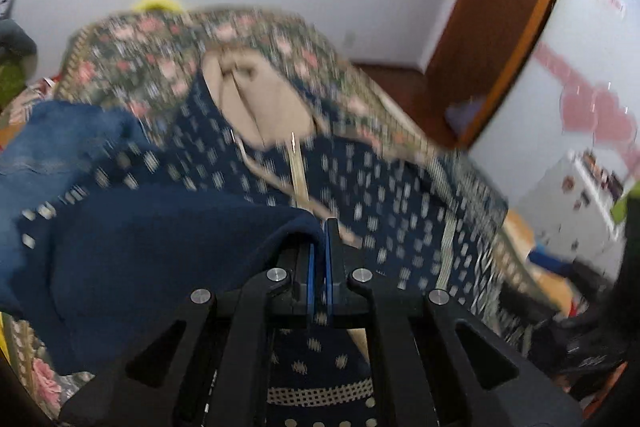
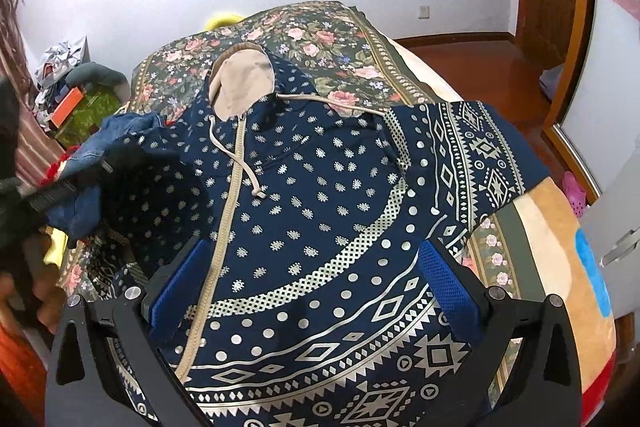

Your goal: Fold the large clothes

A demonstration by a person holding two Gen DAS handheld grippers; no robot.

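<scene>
The navy hoodie (image 2: 320, 195) is lying spread on the bed (image 2: 320, 39). The left tool (image 1: 320, 239) is pinching a fold of its sleeve, likely for folding inward; the right tool (image 2: 308, 291) is hovering open above the hem.

My hoodie (image 2: 320, 195) is navy with pale dotted motifs and cream geometric bands; its hood lining (image 2: 240, 83) is beige, like the zip tape and drawstring (image 2: 236, 163). The bedspread (image 2: 320, 39) shows pink roses on dark green. My gripper pads (image 2: 444, 283) are blue, in black frames.
</scene>
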